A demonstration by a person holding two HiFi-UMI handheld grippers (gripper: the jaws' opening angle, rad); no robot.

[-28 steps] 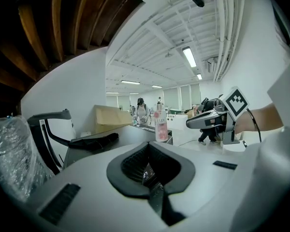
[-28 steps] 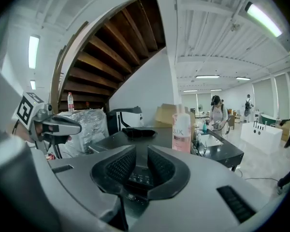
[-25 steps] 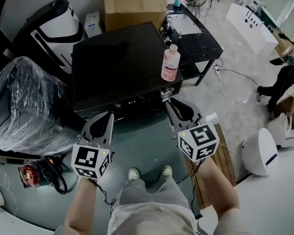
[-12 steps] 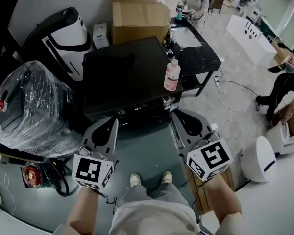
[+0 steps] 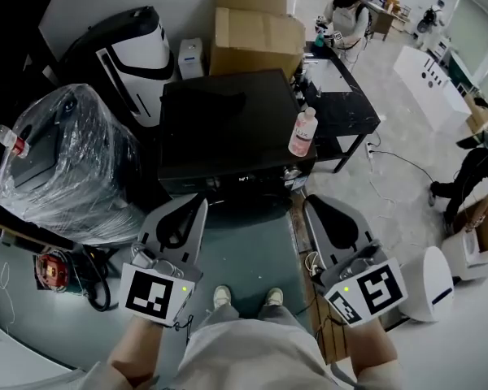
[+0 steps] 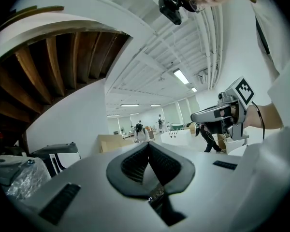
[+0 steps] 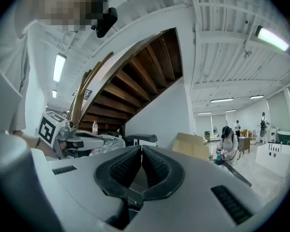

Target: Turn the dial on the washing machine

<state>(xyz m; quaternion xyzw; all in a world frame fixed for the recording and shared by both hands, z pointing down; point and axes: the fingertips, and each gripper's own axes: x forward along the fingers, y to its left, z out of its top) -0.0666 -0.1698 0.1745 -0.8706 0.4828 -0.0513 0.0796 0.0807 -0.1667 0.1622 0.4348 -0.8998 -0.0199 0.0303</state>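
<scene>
Head view: the washer [image 5: 228,128] is seen just ahead of both claws, and its front panel [image 5: 236,181] is laid left to right. The dial itself cannot be made out. The left claw [image 5: 198,203] and right claw [image 5: 312,203] are closed with nothing held, and are judged equally near.

Showing smooth matt black on the washing machine [image 5: 228,128] ahead of the jaws; glinting on crinkled plastic wrap [image 5: 65,161] left of the left gripper [image 5: 198,203]; looking dull on the cardboard box [image 5: 256,31] beyond.
</scene>
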